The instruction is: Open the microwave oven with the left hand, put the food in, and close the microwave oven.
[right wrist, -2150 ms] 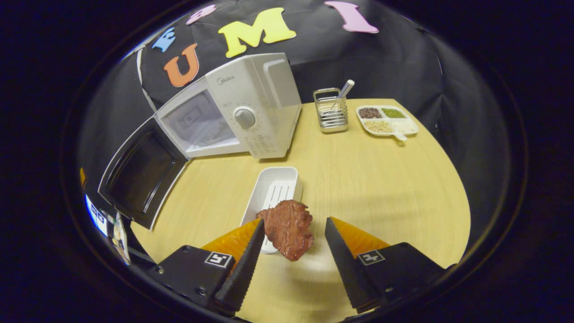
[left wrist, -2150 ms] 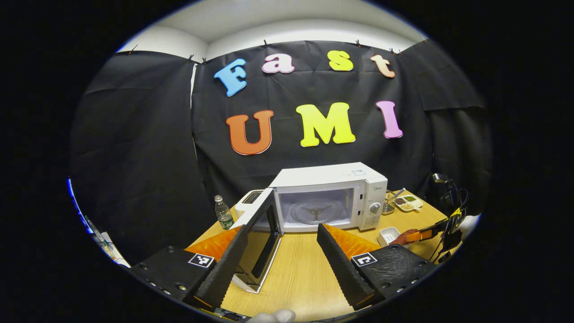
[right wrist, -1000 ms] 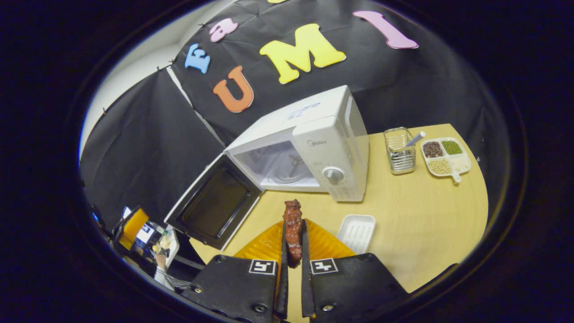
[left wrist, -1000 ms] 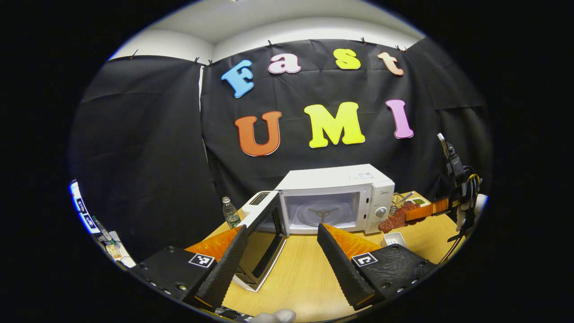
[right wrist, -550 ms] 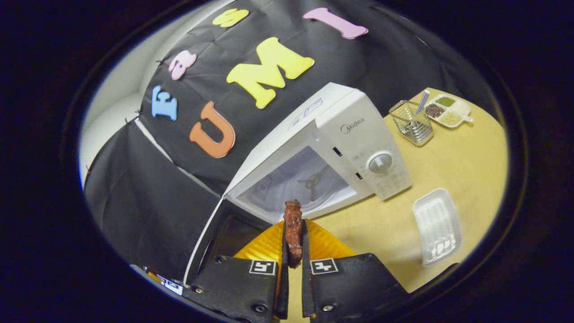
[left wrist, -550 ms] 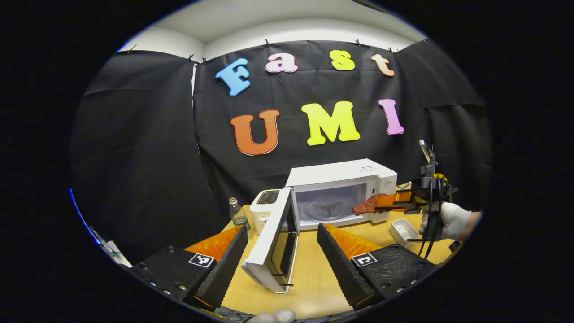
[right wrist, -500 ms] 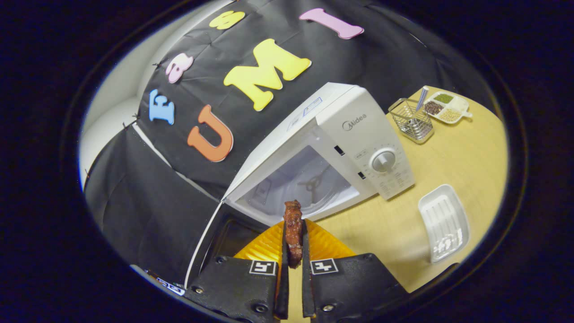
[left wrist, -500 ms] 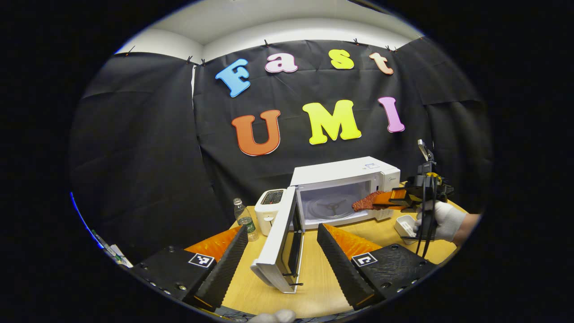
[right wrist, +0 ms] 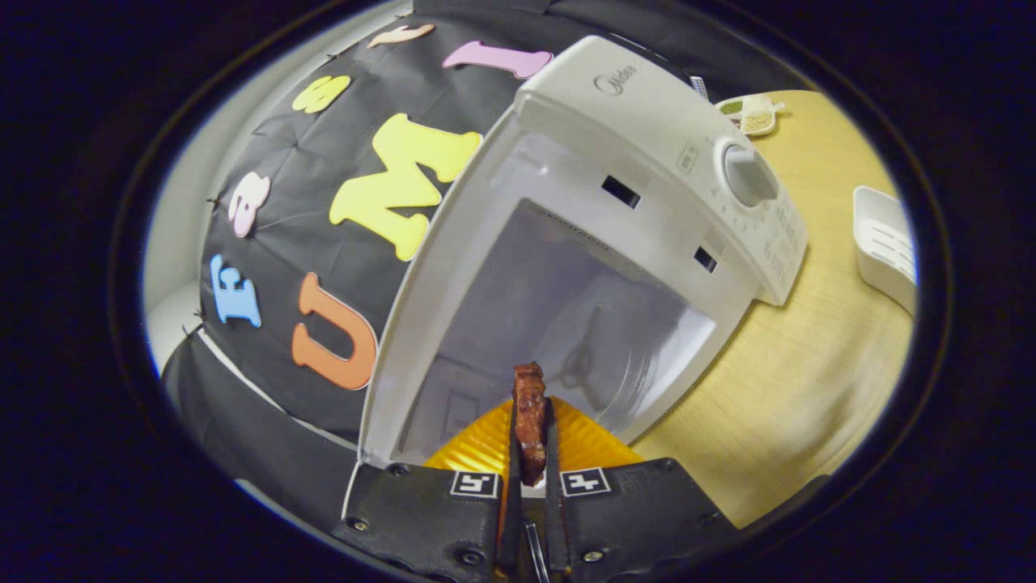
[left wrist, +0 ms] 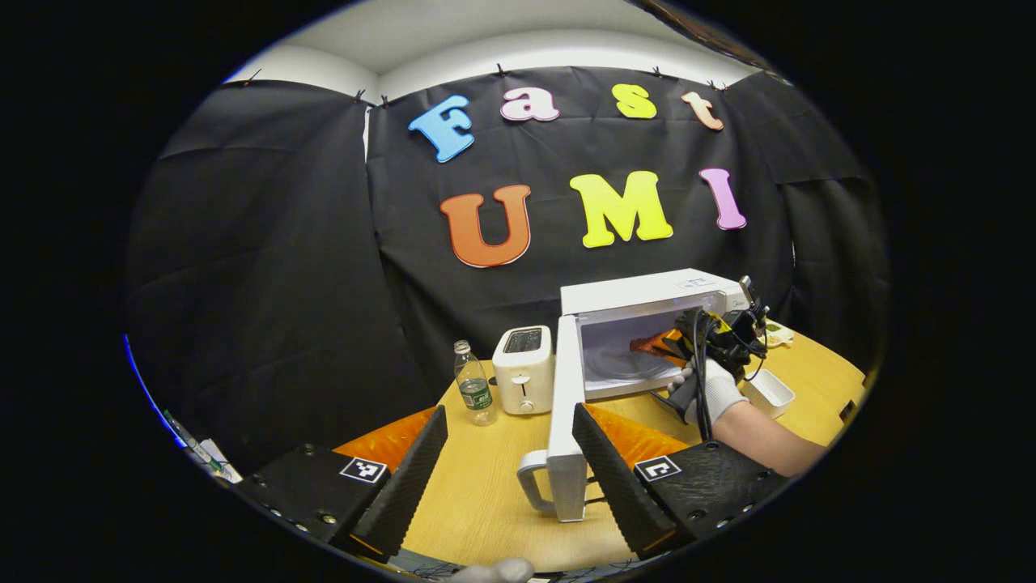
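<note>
The white microwave (left wrist: 647,293) stands on the wooden table (left wrist: 486,486) with its door (left wrist: 564,421) swung open and seen edge-on. My left gripper (left wrist: 508,409) is open; the door's edge and handle (left wrist: 530,486) lie between its fingers, close by the right one. A brown piece of meat (right wrist: 529,380) is pinched upright in my right gripper (right wrist: 530,405), which is at the mouth of the microwave cavity (right wrist: 566,316). In the left gripper view, the right gripper (left wrist: 668,342) and a gloved hand (left wrist: 711,389) reach into the oven opening.
A white toaster (left wrist: 522,368) and a small water bottle (left wrist: 473,394) stand left of the door. A white empty tray (right wrist: 886,243) lies on the table right of the microwave, below its knob (right wrist: 749,174). A divided dish (right wrist: 753,109) sits farther back.
The right gripper shut on the meat, lifted it off the tray and carried it into the microwave's opening. The left gripper's view swung so the door now shows edge-on.
</note>
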`<control>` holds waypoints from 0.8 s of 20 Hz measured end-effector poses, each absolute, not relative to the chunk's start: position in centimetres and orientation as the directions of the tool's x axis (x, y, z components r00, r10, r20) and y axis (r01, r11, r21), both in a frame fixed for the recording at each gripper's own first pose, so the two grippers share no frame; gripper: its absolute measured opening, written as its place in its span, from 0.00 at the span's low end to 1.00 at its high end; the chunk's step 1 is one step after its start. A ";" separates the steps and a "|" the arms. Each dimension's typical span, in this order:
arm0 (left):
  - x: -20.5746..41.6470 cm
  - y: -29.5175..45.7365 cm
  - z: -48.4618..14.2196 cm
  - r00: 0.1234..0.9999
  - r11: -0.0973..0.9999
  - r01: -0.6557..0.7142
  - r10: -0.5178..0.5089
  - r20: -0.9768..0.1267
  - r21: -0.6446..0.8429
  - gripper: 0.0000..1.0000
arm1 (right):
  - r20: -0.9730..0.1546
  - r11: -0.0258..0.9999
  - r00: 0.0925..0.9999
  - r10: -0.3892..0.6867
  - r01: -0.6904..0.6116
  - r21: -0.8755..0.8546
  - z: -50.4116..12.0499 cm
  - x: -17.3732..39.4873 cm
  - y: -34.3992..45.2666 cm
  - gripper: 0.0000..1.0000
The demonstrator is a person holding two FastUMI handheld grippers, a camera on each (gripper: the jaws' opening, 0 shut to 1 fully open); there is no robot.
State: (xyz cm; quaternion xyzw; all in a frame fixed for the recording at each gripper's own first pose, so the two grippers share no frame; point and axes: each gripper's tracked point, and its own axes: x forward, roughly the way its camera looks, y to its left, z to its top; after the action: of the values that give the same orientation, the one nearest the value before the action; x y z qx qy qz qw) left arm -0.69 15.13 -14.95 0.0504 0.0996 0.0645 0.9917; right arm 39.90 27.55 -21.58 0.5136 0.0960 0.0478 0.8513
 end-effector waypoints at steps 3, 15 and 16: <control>-0.7 15.9 -15.2 0.971 0.985 -0.132 0.151 -0.187 0.110 0.95 | -0.163 0.524 0.974 0.157 0.057 0.849 -24.0 42.2 28.9 0.14; -0.1 17.0 -15.1 0.967 0.986 -0.144 0.159 -0.201 0.086 0.95 | -0.226 0.820 0.974 0.003 0.127 0.558 -27.0 44.6 27.5 0.30; 0.0 17.1 -15.3 0.966 0.985 -0.147 0.162 -0.203 0.086 0.95 | -0.230 0.834 0.973 -0.005 0.131 0.535 -26.9 44.6 27.5 0.45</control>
State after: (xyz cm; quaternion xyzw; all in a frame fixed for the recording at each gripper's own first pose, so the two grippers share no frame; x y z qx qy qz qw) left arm -0.01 17.09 -15.32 0.0350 0.1053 0.0781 0.9907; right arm 44.58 27.46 -26.86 0.2855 0.1102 -0.0360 0.9514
